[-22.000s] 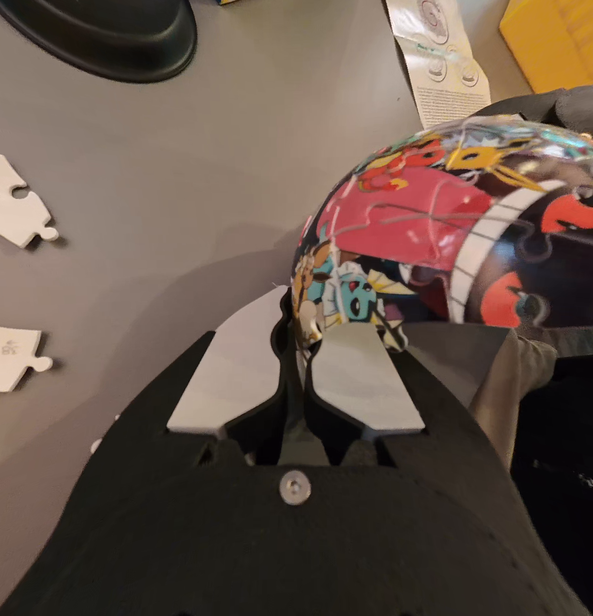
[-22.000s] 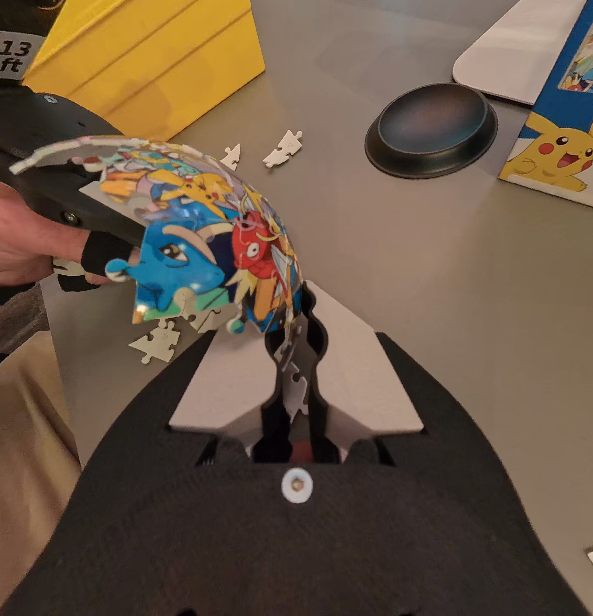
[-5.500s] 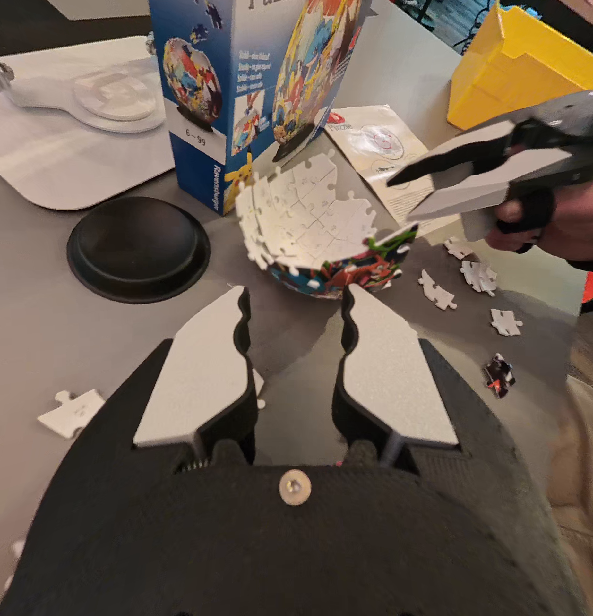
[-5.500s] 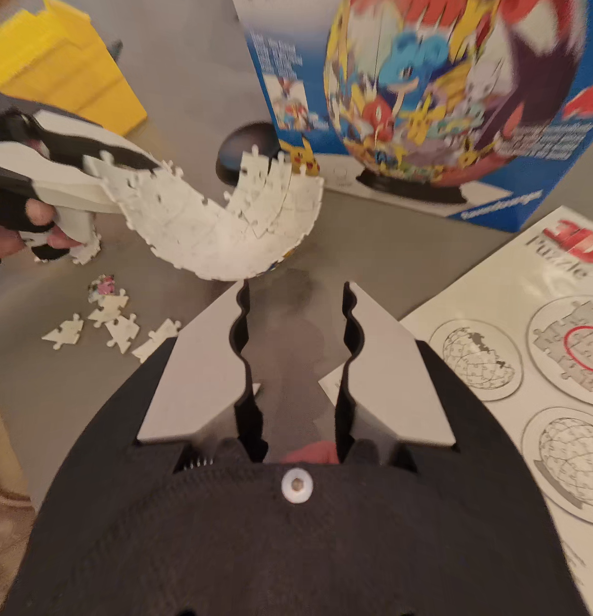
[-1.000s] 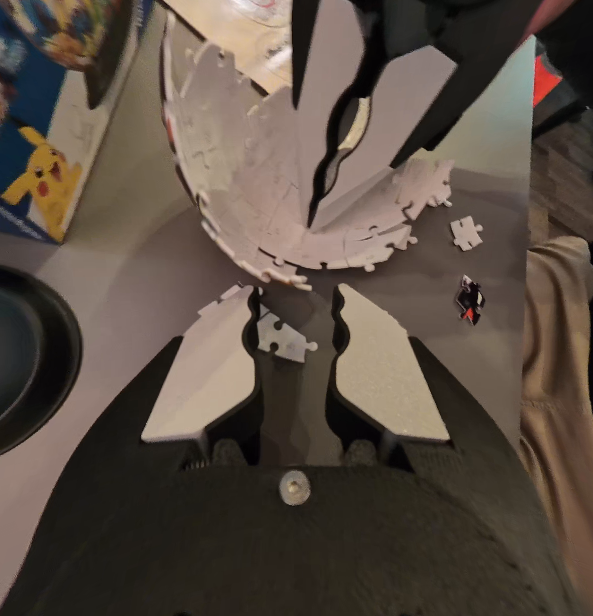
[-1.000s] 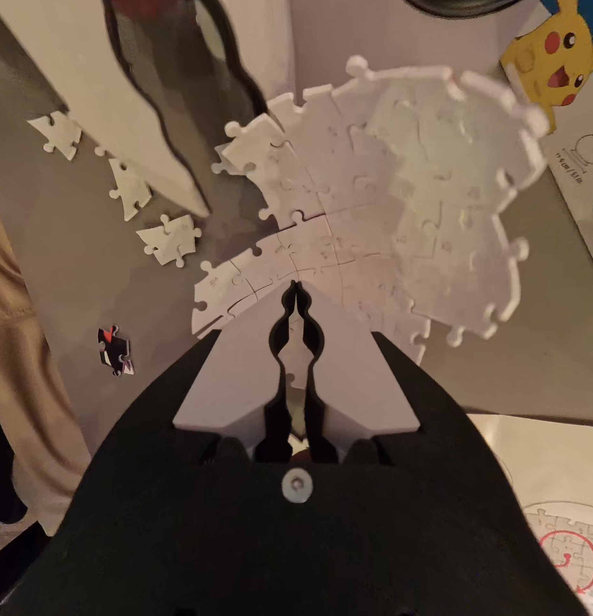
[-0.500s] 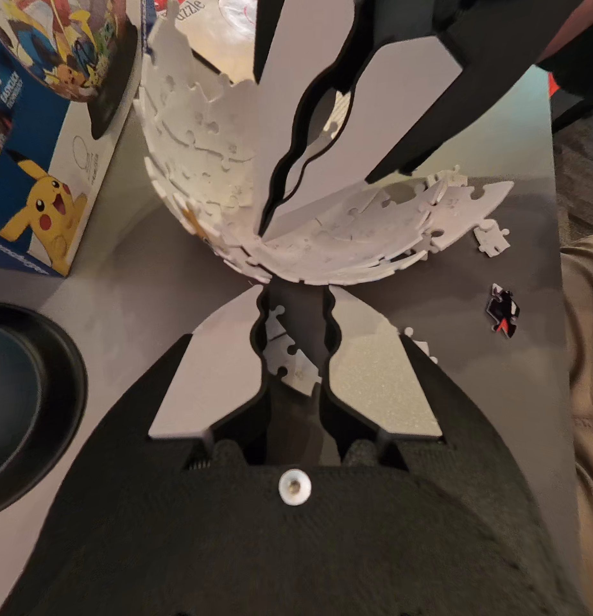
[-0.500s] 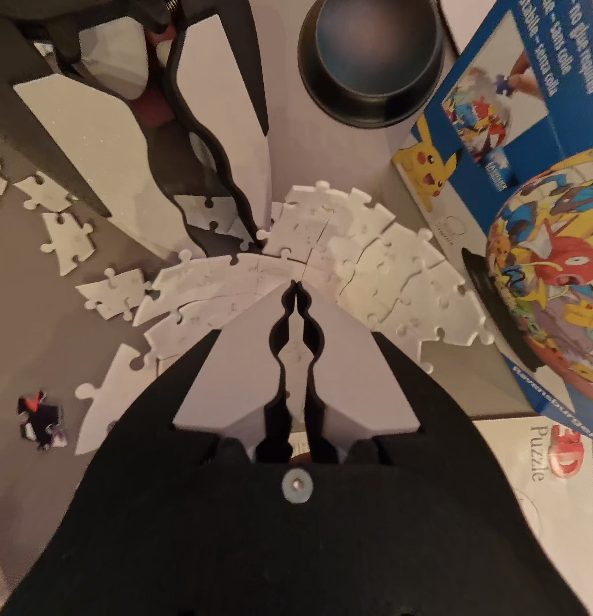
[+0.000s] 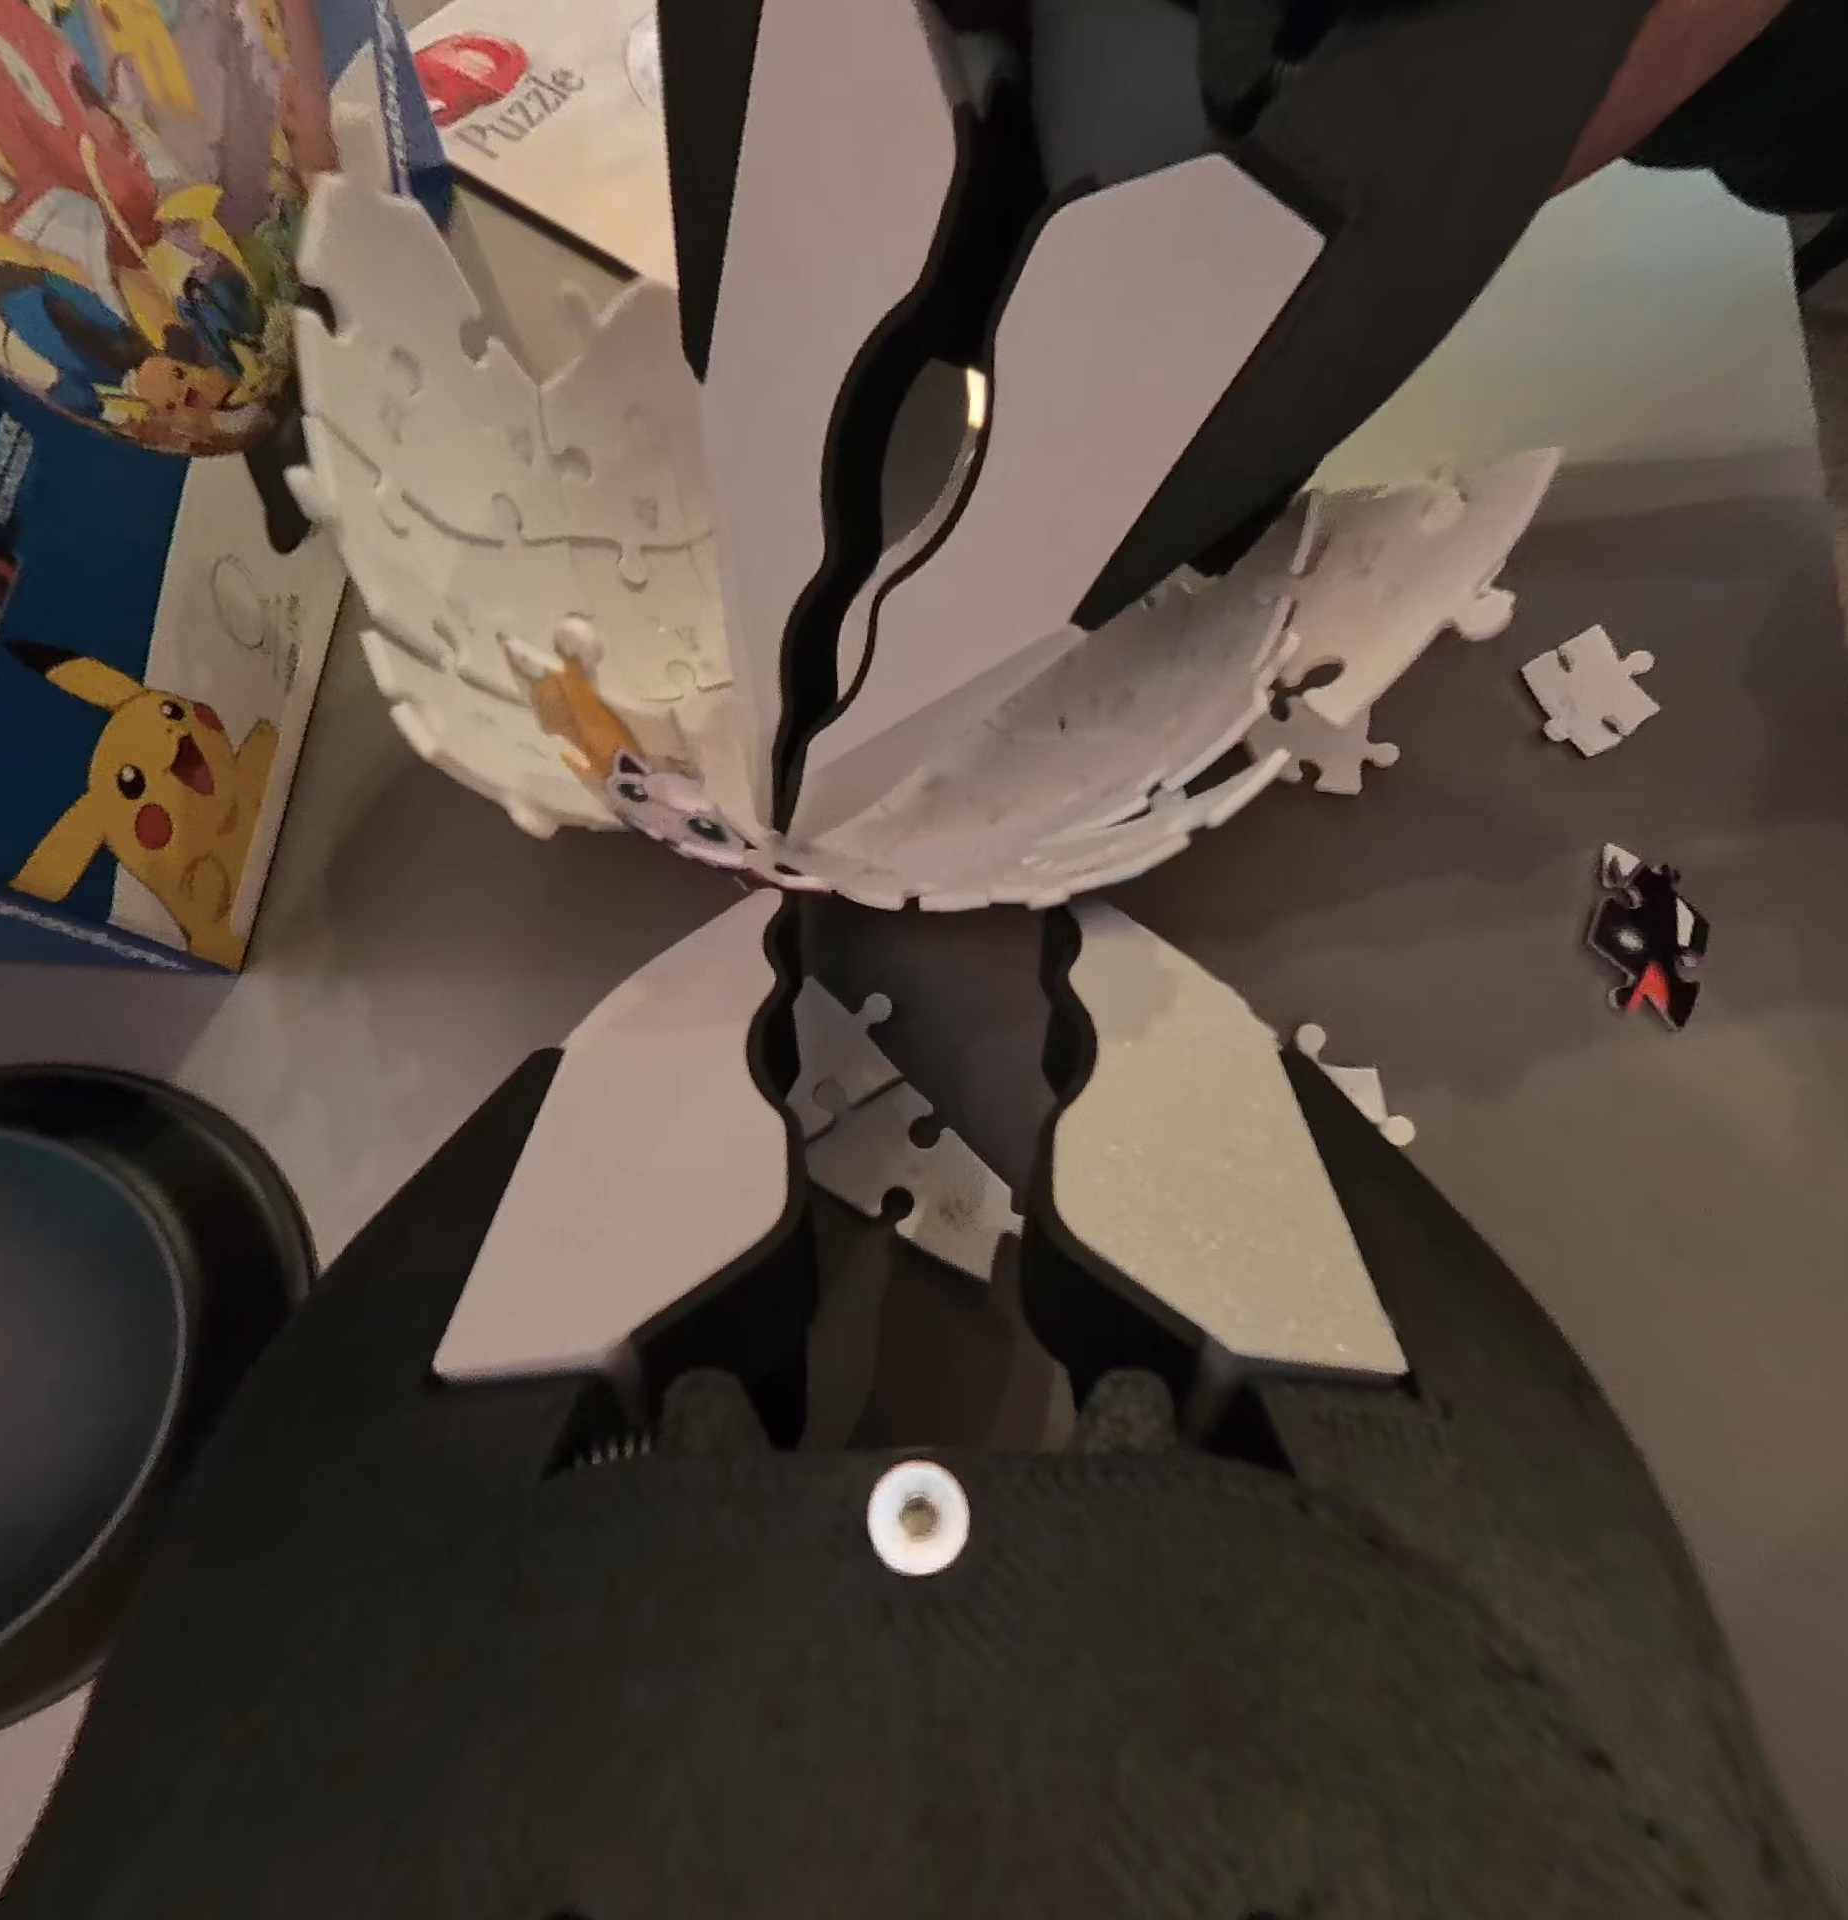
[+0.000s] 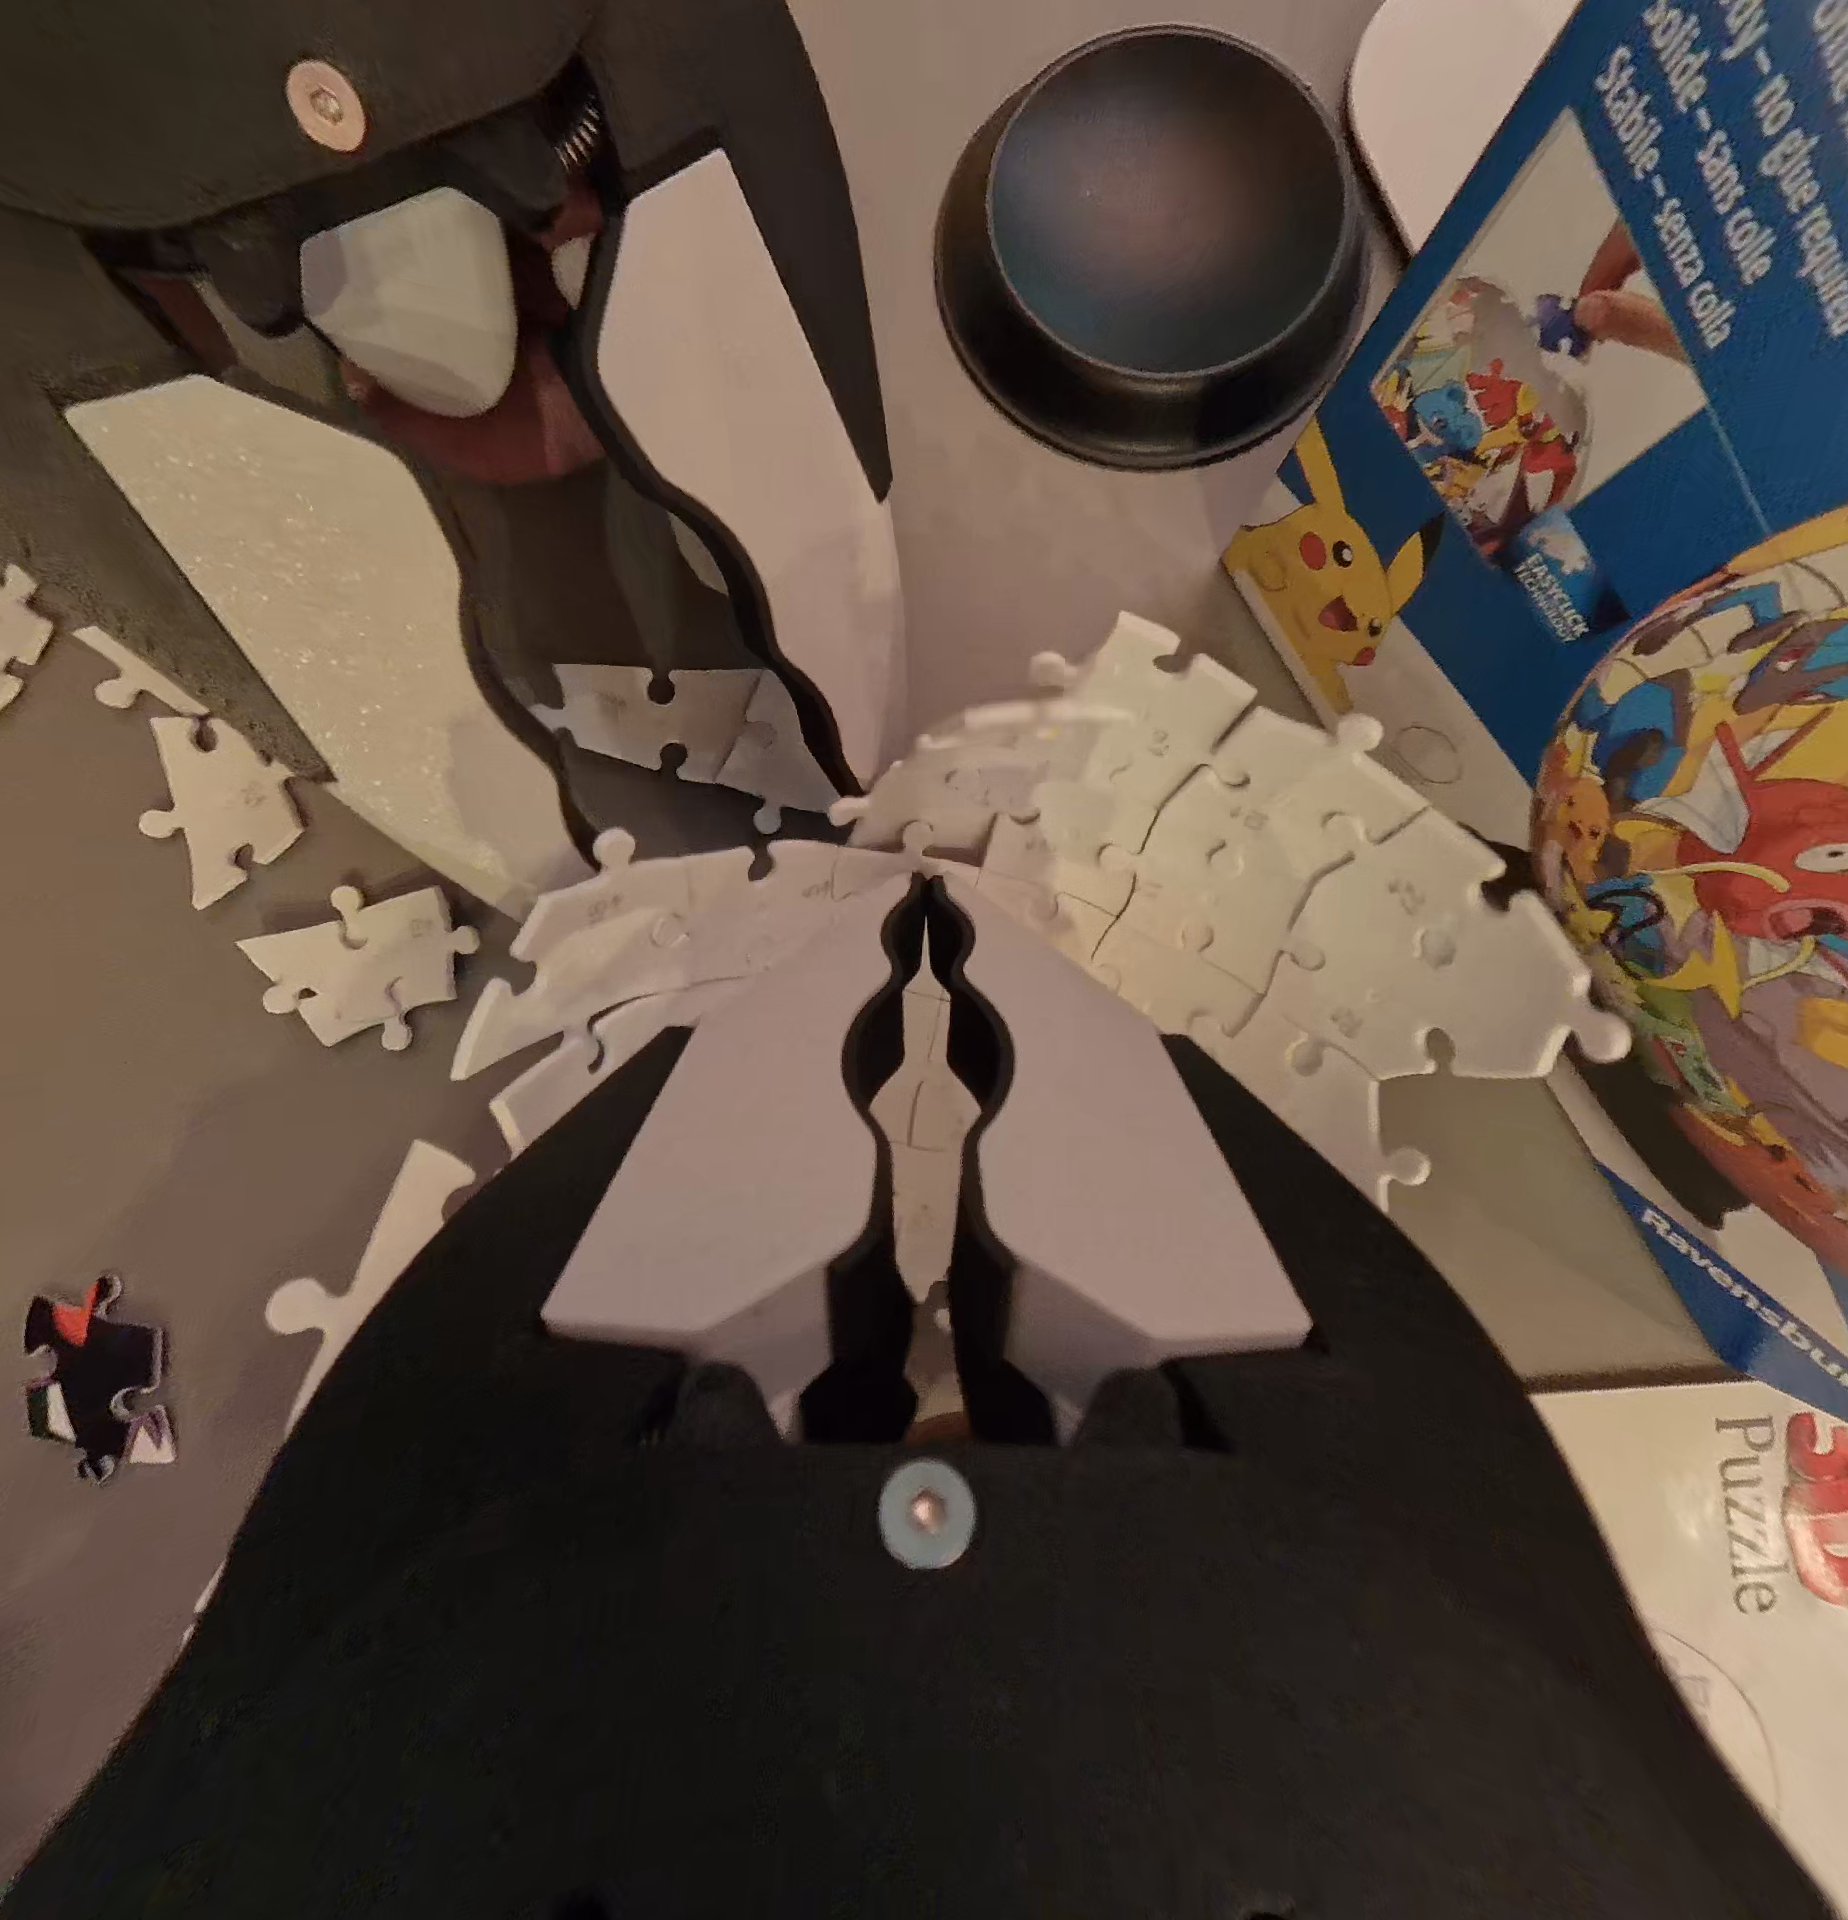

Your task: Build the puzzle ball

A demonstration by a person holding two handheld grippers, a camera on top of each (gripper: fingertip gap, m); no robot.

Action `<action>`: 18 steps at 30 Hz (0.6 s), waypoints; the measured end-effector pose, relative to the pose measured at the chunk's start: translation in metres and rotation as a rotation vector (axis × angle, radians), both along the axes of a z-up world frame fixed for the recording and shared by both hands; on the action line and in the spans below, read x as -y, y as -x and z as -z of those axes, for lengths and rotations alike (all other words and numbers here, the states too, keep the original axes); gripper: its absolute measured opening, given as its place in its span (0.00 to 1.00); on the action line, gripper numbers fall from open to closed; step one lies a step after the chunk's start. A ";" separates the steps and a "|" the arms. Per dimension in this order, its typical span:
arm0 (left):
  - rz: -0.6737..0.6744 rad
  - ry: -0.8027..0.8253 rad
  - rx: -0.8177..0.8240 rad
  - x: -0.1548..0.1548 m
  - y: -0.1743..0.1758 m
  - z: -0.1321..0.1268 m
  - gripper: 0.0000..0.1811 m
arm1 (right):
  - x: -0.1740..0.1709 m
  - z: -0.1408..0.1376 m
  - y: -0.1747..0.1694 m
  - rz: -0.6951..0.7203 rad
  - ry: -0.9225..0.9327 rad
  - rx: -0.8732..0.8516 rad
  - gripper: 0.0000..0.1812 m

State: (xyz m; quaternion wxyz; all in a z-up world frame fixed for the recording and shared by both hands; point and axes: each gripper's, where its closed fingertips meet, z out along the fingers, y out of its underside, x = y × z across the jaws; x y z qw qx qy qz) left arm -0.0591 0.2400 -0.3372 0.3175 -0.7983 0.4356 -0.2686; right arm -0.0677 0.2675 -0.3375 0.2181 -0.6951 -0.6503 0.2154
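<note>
Fingers of right gripper (image 10: 925, 883) pinch puzzle shell (image 10: 1263, 883) rim (left gripper (image 9: 915, 914) agape).

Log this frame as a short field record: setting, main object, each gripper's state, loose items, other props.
setting: grey table
main object: partial puzzle shell, white inner side up
right gripper: shut on the shell's edge
left gripper: open, holding nothing, over two joined white pieces
loose items: white pieces scattered; one dark printed piece face up
other props: black round stand, blue puzzle box, instruction sheet
</note>
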 end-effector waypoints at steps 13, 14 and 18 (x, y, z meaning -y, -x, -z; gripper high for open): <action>-0.052 0.146 0.059 0.003 0.017 -0.007 0.32 | 0.010 0.008 -0.005 -0.063 -0.002 0.049 0.00; -0.066 0.152 0.082 0.001 0.017 -0.010 0.32 | 0.011 0.009 -0.006 -0.069 0.001 0.053 0.00; -0.105 0.204 0.140 -0.001 0.013 -0.014 0.28 | 0.011 0.010 -0.010 -0.077 -0.018 0.078 0.00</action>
